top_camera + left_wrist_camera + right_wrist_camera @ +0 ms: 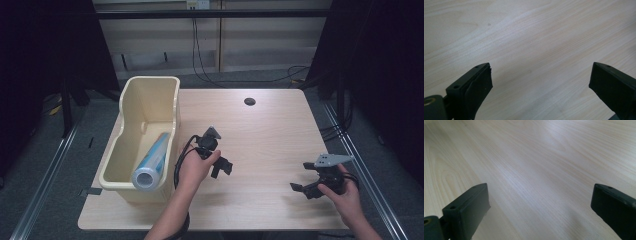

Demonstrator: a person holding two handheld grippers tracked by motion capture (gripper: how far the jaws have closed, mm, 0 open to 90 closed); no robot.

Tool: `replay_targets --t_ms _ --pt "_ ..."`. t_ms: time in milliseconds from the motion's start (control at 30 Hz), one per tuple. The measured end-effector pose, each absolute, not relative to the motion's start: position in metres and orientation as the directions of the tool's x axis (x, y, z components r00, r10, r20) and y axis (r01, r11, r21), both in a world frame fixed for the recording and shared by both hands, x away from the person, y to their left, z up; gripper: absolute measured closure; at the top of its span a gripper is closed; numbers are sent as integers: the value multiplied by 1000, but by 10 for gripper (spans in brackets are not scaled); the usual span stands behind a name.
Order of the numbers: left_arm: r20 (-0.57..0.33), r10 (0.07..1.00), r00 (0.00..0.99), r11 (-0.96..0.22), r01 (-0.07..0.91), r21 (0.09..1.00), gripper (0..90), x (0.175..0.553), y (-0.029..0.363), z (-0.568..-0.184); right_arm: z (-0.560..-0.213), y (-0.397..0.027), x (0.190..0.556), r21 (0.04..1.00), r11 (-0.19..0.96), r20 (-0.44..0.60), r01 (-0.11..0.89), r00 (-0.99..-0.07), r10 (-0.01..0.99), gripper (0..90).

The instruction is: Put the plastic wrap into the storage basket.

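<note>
Beneath the left gripper and the right gripper: pale wood-grain table. Well beyond both, roughly between them: dark round hole in the tabletop. Farther off, past the far edge: black cables down to grey floor.

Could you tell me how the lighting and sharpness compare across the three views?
High view: table evenly lit, surroundings dark, roll in the bin sharp. Left gripper view: jaws soft, wood grain clear. Right gripper view: pale sheen on the wood.

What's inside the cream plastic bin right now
A pale blue roll lies slanted in the bin, its near end propped on the front rim. The bin floor under the roll is hidden.
</note>
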State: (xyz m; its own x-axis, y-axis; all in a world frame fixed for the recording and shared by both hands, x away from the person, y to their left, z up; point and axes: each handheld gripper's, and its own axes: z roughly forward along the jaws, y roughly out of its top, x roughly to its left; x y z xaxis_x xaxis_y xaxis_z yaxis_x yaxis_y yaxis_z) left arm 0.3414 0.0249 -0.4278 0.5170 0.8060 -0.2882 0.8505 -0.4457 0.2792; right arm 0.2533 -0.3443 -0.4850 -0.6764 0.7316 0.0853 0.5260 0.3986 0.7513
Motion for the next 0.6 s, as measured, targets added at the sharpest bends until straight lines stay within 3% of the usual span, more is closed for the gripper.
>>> replay_targets --t_ms 600 --pt "-295 779 553 -470 827 309 38 333 31 -446 -501 -335 256 705 453 75 546 -693 717 16"
